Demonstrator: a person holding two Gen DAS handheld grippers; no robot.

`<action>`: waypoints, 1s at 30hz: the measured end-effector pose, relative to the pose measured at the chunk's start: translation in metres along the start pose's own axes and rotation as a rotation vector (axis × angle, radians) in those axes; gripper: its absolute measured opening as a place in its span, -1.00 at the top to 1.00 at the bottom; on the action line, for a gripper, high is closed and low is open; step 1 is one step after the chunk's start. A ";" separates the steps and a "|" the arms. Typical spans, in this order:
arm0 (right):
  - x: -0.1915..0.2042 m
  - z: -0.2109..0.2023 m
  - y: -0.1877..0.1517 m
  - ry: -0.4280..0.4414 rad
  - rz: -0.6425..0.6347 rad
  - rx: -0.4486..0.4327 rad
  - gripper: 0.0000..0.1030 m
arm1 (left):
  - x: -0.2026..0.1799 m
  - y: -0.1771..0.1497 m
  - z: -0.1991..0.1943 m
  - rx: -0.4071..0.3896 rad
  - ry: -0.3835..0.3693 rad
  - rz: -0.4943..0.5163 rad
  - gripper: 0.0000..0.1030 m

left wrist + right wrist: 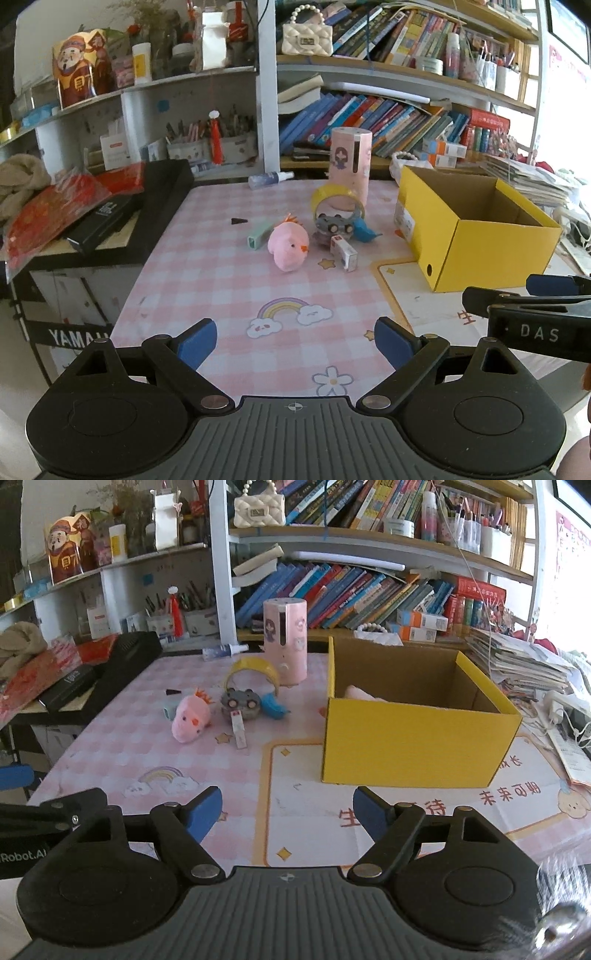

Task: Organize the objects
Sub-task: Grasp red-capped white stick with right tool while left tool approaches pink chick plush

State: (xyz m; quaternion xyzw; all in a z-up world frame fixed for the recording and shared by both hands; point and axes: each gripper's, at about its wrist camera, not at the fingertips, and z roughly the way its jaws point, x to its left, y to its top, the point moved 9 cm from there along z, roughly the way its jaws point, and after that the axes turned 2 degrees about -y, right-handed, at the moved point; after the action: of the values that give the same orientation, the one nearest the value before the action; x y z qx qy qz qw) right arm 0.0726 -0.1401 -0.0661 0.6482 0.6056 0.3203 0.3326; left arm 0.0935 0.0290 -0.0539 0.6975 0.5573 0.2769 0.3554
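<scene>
Both grippers hang over the near edge of the pink checked table (pixel 207 236), the left gripper (pixel 295 341) and the right gripper (pixel 288 814) each with blue fingers spread wide and nothing between them. From the left wrist, the toys cluster at 12 o'clock: a pink chick (pixel 288 247), a grey car (pixel 332 223), a blue bird (pixel 364 230), a small carton (pixel 343 253), and a tape roll (pixel 334 197) against a pink cylinder (pixel 351 162). The open yellow box (pixel 413 738) sits at 1 o'clock from the right wrist, something pink (pixel 360 693) inside it.
</scene>
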 end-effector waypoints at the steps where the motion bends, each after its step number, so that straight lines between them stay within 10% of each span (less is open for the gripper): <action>1: 0.002 0.000 0.001 0.002 0.000 -0.002 -0.51 | 0.002 0.000 0.000 0.000 -0.002 -0.002 -0.83; 30: 0.070 0.126 0.052 0.192 -0.080 0.120 0.21 | 0.058 0.038 0.104 0.080 0.089 -0.061 -0.57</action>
State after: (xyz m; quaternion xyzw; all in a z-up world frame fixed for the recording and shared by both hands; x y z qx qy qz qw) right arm 0.2098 -0.0785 -0.0948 0.6086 0.6782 0.3302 0.2462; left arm 0.2100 0.0616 -0.0852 0.6808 0.6043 0.2738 0.3104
